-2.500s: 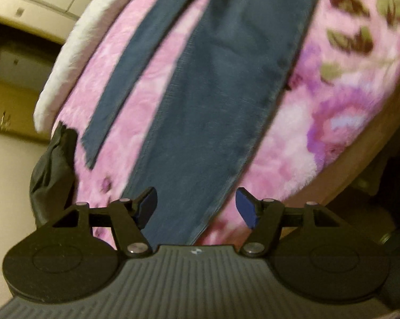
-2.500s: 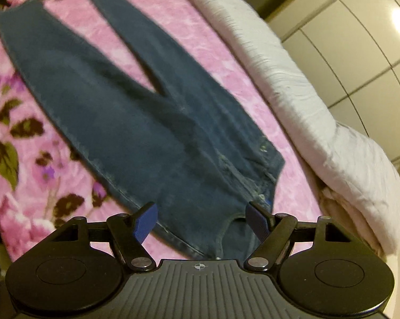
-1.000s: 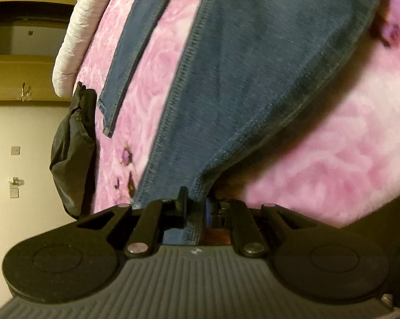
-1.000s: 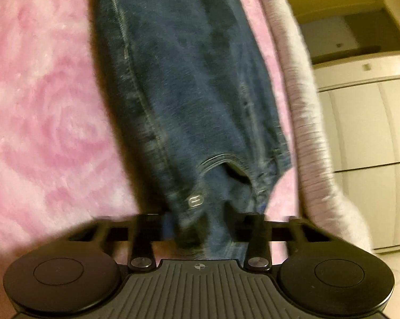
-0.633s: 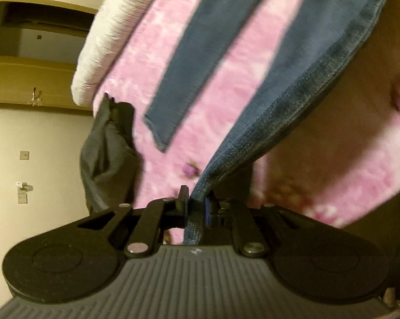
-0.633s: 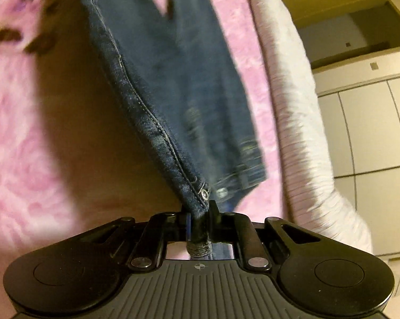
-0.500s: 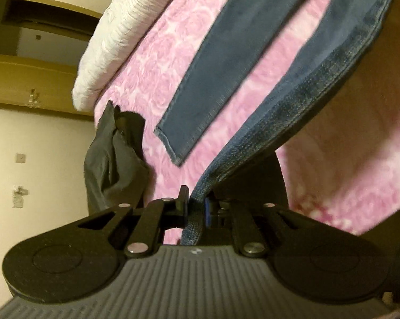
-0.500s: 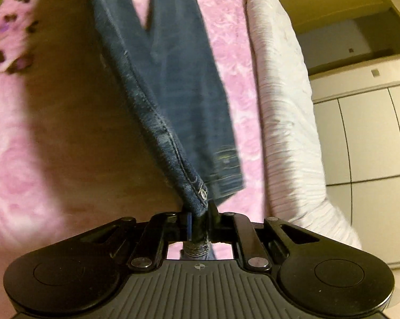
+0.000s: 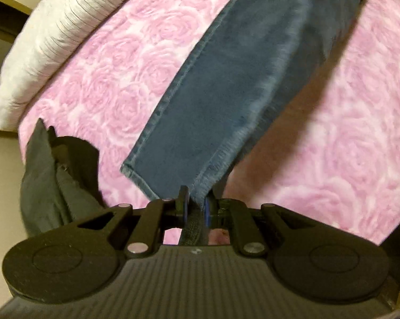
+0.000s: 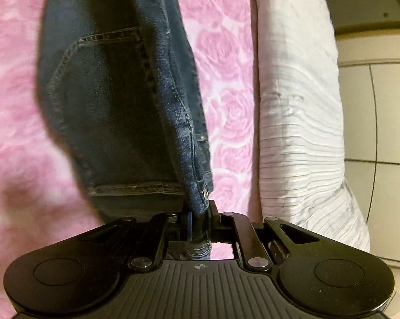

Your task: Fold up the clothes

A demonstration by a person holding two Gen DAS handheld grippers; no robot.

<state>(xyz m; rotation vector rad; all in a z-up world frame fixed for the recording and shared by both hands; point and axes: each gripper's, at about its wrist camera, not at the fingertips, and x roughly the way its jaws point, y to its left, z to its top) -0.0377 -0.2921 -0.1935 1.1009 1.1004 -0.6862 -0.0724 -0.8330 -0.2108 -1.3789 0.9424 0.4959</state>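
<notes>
A pair of dark blue jeans [image 9: 242, 79] lies on a pink rose-patterned blanket [image 9: 125, 61]. My left gripper [image 9: 195, 208] is shut on the hem of one jean leg, and that lifted leg hangs over the other leg lying flat below it. In the right wrist view the jeans [image 10: 115, 101] show a back pocket and the waistband. My right gripper [image 10: 198, 218] is shut on the waistband edge, near a metal rivet. The raised half of the jeans is turned over toward the half still on the blanket.
A white ribbed quilt [image 9: 56, 29] runs along the far edge of the bed, also seen as the quilt [image 10: 298, 122] beside the waistband. A dark crumpled garment [image 9: 53, 180] lies at the blanket's end. White cupboard doors [image 10: 380, 122] stand beyond the bed.
Both grippers shut on the jeans, the left on a leg hem and the right on the waistband. They lifted that side and carried it across, over the other leg.
</notes>
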